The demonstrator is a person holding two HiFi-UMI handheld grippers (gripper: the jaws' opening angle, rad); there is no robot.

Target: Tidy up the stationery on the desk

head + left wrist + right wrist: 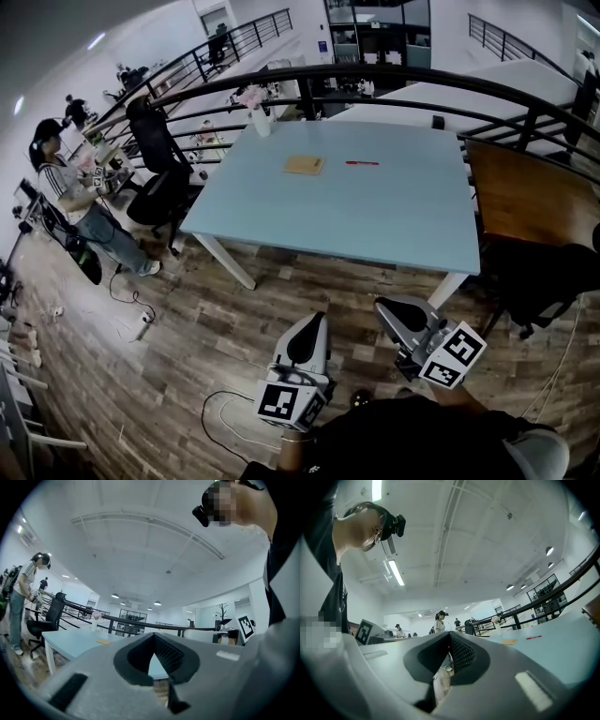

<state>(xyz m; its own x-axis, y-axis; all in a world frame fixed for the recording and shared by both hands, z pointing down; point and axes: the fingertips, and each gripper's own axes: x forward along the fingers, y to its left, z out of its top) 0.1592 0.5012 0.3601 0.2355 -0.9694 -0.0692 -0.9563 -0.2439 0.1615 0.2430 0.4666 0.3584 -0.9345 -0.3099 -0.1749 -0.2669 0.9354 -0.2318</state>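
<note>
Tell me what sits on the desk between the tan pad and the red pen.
Nothing. In the head view, the stretch of blue desk between the tan pad and the red pen is bare.

Closed, empty right tongs [449, 637], pale blue desk [567, 644] beyond, red pen [534, 637] and tan pad [509, 641] on it

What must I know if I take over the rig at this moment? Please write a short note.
Left gripper: shut, empty.
Right gripper: shut, empty.
Both are over the floor, short of the desk.
On the desk, toward its far side, lie a flat brown pad and a red pen, apart from each other.
Done: nothing picked up yet.
Left: tidy the pad and the pen.
</note>
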